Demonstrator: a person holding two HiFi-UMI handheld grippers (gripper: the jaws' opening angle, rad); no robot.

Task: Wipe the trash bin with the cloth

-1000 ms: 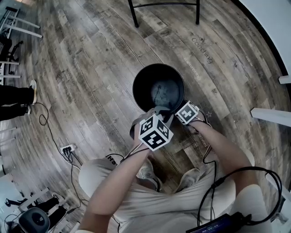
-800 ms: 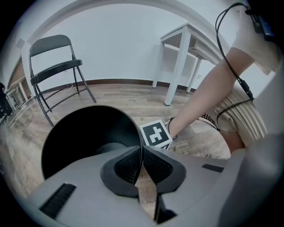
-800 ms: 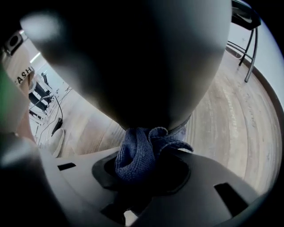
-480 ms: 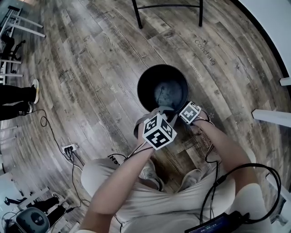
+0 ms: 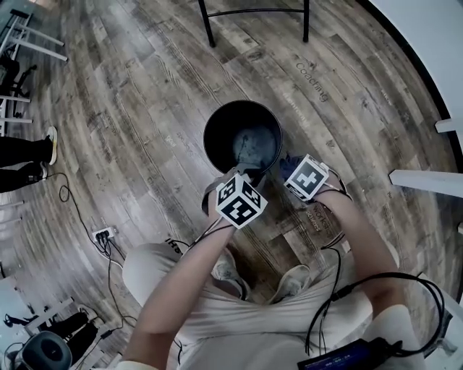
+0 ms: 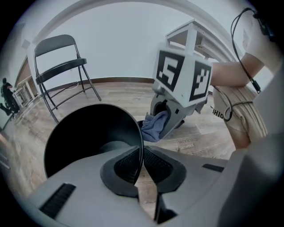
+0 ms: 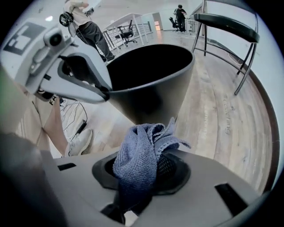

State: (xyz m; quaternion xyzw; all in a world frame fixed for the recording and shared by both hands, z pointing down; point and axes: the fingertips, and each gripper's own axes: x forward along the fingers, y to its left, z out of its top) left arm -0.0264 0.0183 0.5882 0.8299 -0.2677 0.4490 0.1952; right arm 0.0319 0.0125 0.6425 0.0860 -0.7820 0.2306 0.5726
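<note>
The black trash bin (image 5: 211, 137) stands on the wooden floor, and the left gripper view shows its dark inside wall (image 6: 84, 133). My left gripper (image 5: 248, 175) is shut on the bin's near rim, which runs between the pads (image 6: 142, 163). My right gripper (image 5: 287, 168) hangs just right of the bin, outside it, shut on the bunched blue cloth (image 7: 138, 157). The cloth (image 6: 155, 126) pokes out of that gripper's jaws, close to the bin's outer wall (image 7: 153, 95) but apart from it.
A black folding chair (image 5: 253, 11) stands beyond the bin. A power strip with cables (image 5: 105, 235) lies on the floor at left, near a bystander's legs (image 5: 22, 152). White furniture (image 5: 427, 182) sits at right. My own shoes (image 5: 231, 273) are just behind the grippers.
My right gripper has lifted away from the bin's near rim and shifted right, carrying the cloth. The left gripper keeps its hold on the rim.
</note>
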